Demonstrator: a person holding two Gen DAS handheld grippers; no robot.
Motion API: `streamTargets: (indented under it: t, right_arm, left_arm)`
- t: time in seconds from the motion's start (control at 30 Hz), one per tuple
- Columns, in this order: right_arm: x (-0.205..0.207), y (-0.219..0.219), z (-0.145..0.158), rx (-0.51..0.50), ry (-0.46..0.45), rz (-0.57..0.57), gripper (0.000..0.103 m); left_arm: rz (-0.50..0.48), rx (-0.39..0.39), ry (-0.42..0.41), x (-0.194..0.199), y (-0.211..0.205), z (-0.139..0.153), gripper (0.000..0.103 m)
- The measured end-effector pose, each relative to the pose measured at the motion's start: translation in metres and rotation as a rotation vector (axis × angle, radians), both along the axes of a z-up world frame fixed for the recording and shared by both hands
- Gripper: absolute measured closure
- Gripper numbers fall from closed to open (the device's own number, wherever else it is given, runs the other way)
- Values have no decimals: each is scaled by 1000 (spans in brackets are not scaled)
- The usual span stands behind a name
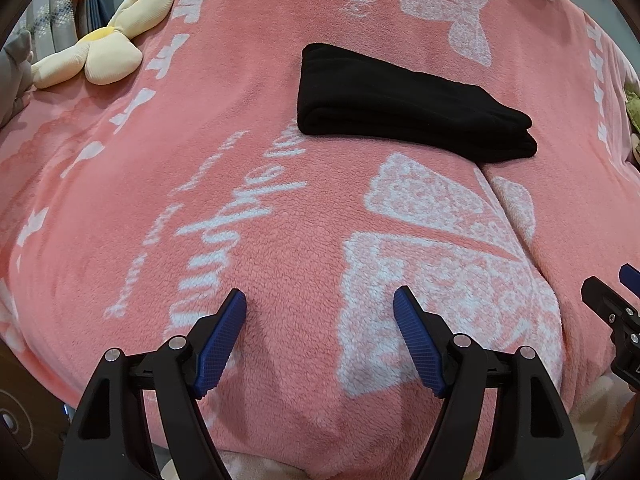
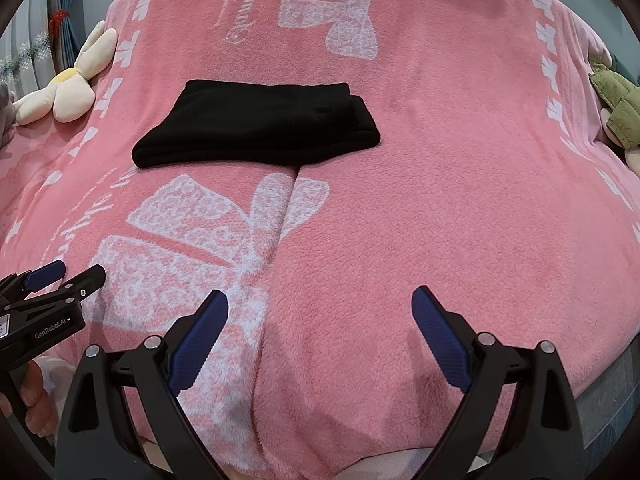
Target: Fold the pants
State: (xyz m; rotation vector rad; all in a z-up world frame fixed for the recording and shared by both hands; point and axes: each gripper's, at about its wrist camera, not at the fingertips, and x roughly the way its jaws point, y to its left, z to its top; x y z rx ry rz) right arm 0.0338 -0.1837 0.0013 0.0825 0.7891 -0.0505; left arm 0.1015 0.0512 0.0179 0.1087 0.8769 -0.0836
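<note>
The black pants (image 1: 404, 104) lie folded into a compact stack on the pink blanket (image 1: 256, 128), in the middle of the bed; they also show in the right wrist view (image 2: 260, 124). My left gripper (image 1: 320, 300) is open and empty, held above the blanket well short of the pants. My right gripper (image 2: 320, 300) is open and empty too, near the bed's front edge, apart from the pants. The left gripper shows at the left edge of the right wrist view (image 2: 64, 276), and the right gripper at the right edge of the left wrist view (image 1: 612, 284).
A cream flower-shaped plush toy (image 1: 100, 48) lies at the bed's far left (image 2: 68, 88). A green plush toy (image 2: 616, 108) lies at the right edge. The blanket has a deep crease (image 2: 276, 240) running from the pants toward me. Curtains (image 1: 64, 4) hang at the far left.
</note>
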Motion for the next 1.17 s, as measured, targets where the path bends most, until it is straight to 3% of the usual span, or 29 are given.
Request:
streamTargets:
  t: [0.17,0.37,0.63,0.87,1.17]
  right_arm:
    - [0,0,0,0,0,-1,12]
    - [0,0,0,0,0,-2,12]
    - [0,0,0,0,1,-1,12]
    - [0,1,0,0,0,-4,12]
    - [1,2,0,3,-1,-7,12]
  left_arm:
    - [-6,-8,0,0,1,0,30]
    - [-18,-84,18,5,8,-2,28]
    - [-8,-10,-15,1,-2,-3,28]
    - [1,-27,-16,2,1,-2,28]
    - [7,16,-19,1,-3,-3,31]
